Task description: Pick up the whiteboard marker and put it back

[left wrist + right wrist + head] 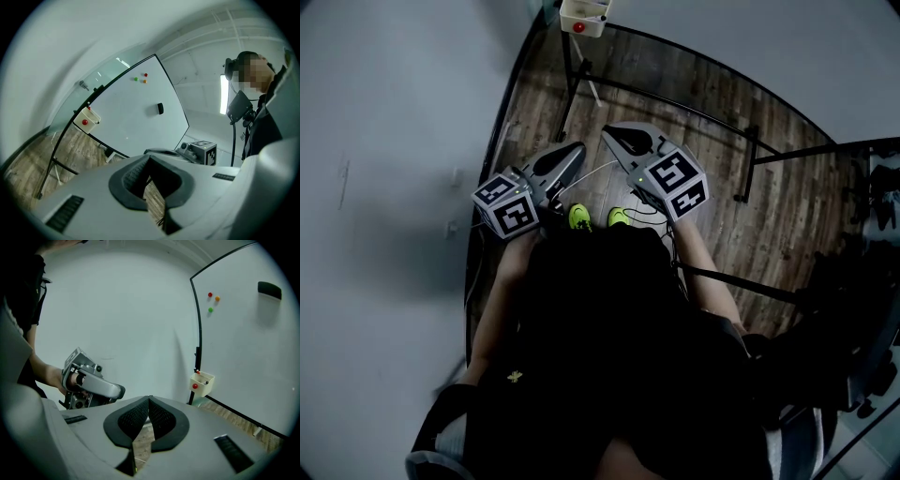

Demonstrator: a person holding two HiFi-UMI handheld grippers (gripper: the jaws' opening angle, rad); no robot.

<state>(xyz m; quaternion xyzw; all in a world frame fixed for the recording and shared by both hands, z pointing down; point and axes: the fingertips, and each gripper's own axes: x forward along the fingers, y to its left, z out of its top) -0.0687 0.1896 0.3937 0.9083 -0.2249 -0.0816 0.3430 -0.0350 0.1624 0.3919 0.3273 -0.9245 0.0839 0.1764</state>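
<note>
The whiteboard marker itself we cannot pick out for sure. A red-tipped stub (197,372) pokes from the cream holder (206,383) at the lower corner of the whiteboard (243,357), at two o'clock from the right tongs (149,399), and that may be it. Neither pair of tongs carries it. The right tongs are closed on nothing, pads touching. The left tongs (150,157) look the same, tips together and empty. In the head view both hang over the wooden floor (703,122), with the holder well apart at twelve o'clock. We judge the marker either already back or not yet fetched; these views do not settle which.
</note>
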